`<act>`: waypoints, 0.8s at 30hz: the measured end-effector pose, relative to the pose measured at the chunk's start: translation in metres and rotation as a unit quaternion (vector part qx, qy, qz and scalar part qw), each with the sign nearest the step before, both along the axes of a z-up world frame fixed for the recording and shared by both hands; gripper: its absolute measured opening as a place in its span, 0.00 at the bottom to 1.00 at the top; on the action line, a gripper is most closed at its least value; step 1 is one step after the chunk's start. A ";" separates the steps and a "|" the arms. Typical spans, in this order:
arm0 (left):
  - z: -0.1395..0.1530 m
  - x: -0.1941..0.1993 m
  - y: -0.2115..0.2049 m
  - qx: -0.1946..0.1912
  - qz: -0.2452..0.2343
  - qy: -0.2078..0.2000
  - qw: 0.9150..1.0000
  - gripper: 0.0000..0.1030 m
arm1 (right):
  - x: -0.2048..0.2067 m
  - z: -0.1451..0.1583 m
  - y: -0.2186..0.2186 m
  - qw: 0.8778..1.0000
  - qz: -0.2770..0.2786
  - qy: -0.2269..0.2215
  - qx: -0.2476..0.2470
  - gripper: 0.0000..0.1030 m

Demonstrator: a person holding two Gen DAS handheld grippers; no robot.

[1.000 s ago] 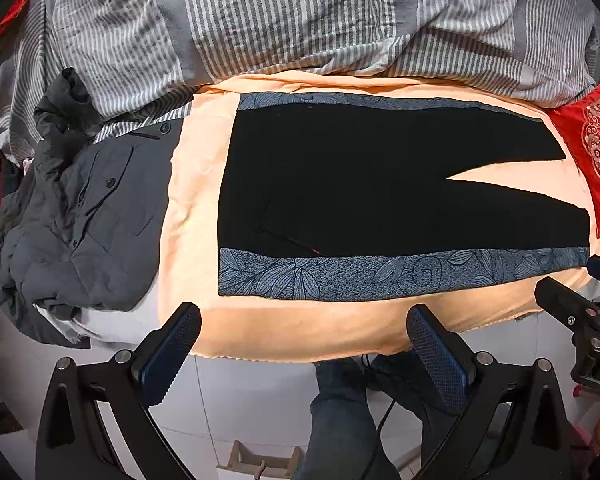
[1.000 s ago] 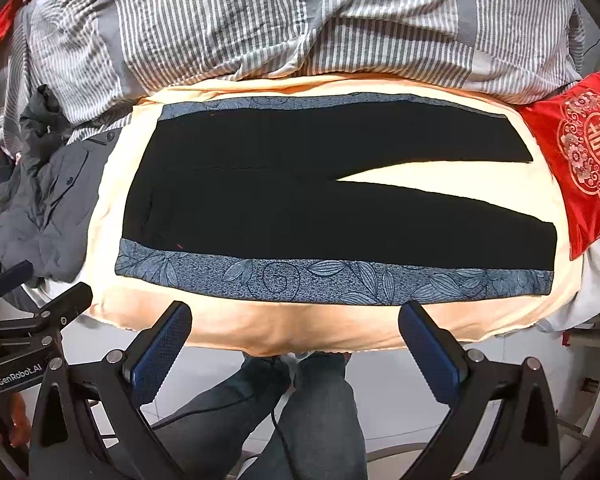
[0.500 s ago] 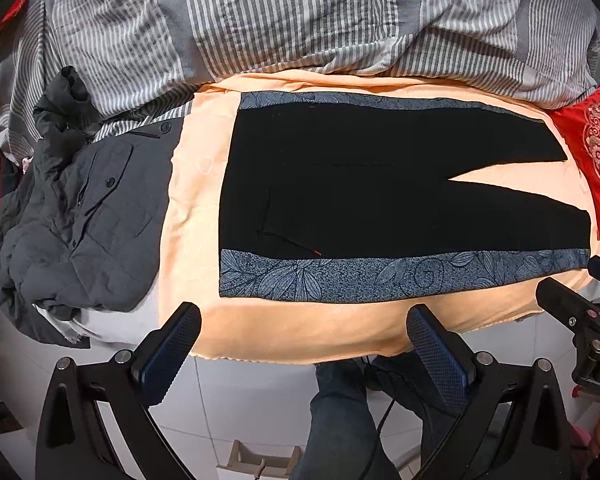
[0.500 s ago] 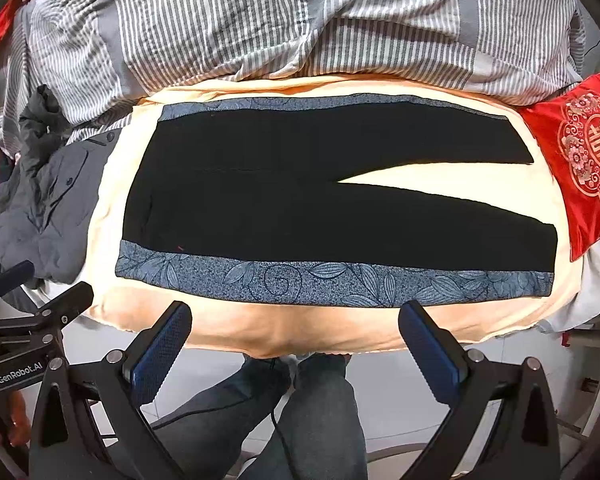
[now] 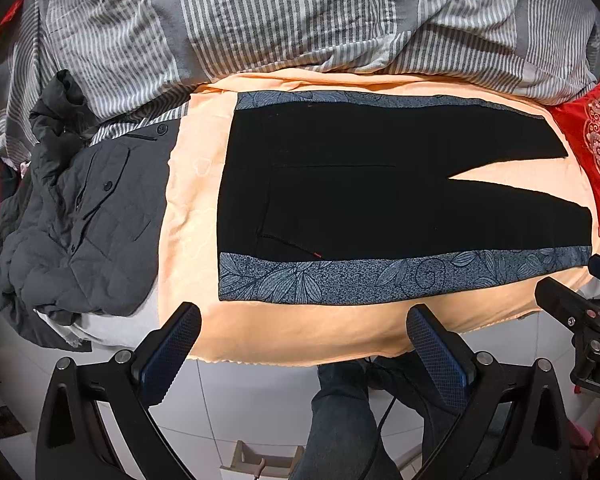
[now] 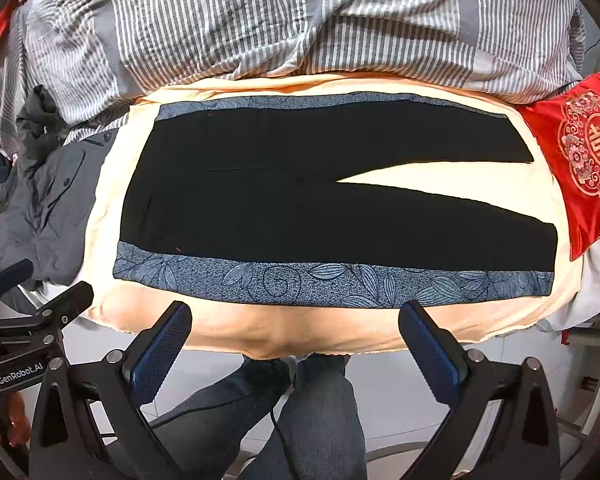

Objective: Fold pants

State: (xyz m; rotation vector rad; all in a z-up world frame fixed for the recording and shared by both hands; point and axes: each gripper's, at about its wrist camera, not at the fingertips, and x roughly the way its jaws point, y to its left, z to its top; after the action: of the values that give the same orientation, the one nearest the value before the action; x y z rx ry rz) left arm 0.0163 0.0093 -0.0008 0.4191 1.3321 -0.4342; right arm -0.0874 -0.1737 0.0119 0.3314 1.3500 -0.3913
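Observation:
Black pants (image 5: 360,192) with blue-grey leaf-patterned side stripes lie flat on a peach blanket (image 5: 188,208), waistband at the left, both legs spread to the right with a narrow gap between them. They also show in the right wrist view (image 6: 300,208). My left gripper (image 5: 304,332) is open and empty, held off the bed's near edge below the waist end. My right gripper (image 6: 296,328) is open and empty, held off the near edge below the middle of the pants. Neither touches the cloth.
A dark grey jacket (image 5: 80,216) is heaped left of the blanket. A grey striped duvet (image 5: 300,20) is bunched along the far side. A red embroidered cushion (image 6: 580,152) lies at the right by the leg ends. The person's legs (image 6: 308,420) stand on white floor tiles below.

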 end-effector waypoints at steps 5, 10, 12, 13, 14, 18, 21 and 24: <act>-0.001 0.001 0.000 0.001 0.001 0.002 1.000 1.00 | 0.002 -0.002 0.000 1.000 -0.001 0.002 0.000 1.00; -0.003 0.003 -0.002 0.003 0.000 0.005 1.000 1.00 | 0.004 -0.004 0.001 1.000 0.001 0.004 -0.001 1.00; -0.004 0.004 -0.002 0.005 -0.001 0.007 1.000 1.00 | 0.006 -0.004 0.002 1.000 0.002 0.006 -0.001 1.00; -0.005 0.005 -0.002 0.005 -0.001 0.009 1.000 1.00 | 0.006 -0.004 0.002 1.000 0.002 0.007 -0.001 1.00; -0.005 0.005 -0.003 0.005 0.000 0.010 1.000 1.00 | 0.007 -0.004 0.001 1.000 0.002 0.007 -0.001 1.00; -0.006 0.006 -0.002 0.005 0.000 0.011 1.000 1.00 | 0.009 -0.006 0.001 1.000 0.002 0.011 0.001 1.00; -0.007 0.007 -0.002 0.005 -0.001 0.013 1.000 1.00 | 0.010 -0.007 0.002 1.000 0.002 0.012 0.002 1.00; -0.008 0.008 -0.003 0.006 0.000 0.015 1.000 1.00 | 0.011 -0.009 0.003 1.000 0.003 0.014 0.002 1.00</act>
State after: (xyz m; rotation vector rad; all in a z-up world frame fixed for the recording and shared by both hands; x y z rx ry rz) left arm 0.0241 0.0067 -0.0089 0.4239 1.3649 -0.4349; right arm -0.0765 -0.1707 0.0028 0.3268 1.3796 -0.3890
